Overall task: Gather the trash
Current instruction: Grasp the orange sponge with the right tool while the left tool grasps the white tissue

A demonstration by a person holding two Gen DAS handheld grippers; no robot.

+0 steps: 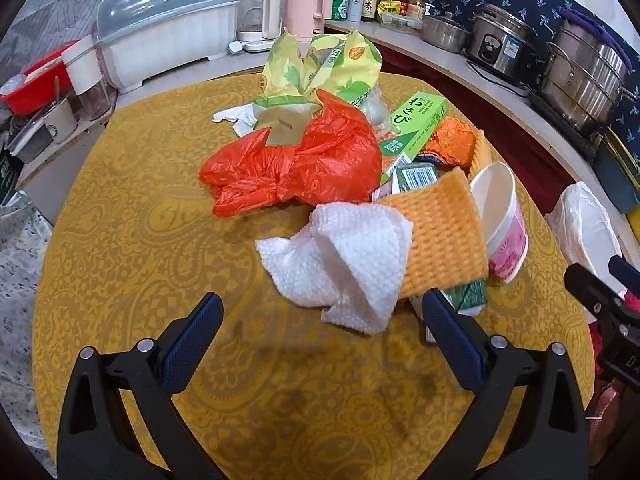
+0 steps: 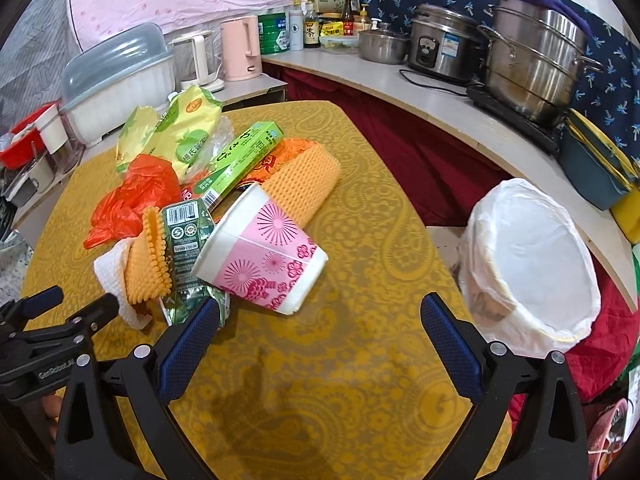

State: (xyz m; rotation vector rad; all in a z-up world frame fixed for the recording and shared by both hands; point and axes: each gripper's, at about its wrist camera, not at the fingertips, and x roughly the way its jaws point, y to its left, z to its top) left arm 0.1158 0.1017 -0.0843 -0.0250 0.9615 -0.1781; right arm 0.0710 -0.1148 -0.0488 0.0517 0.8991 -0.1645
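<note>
A heap of trash lies on the yellow patterned table: a red plastic bag, a crumpled white paper towel, an orange foam net, a pink-and-white paper cup on its side, a green box and a yellow-green wrapper. My left gripper stands open just in front of the paper towel, nothing between its fingers. My right gripper is open too, its left finger close beside the cup and a dark green packet.
A bin lined with a white bag stands off the table's right edge. Behind runs a counter with steel pots, a rice cooker, bottles, a pink kettle and a covered dish rack.
</note>
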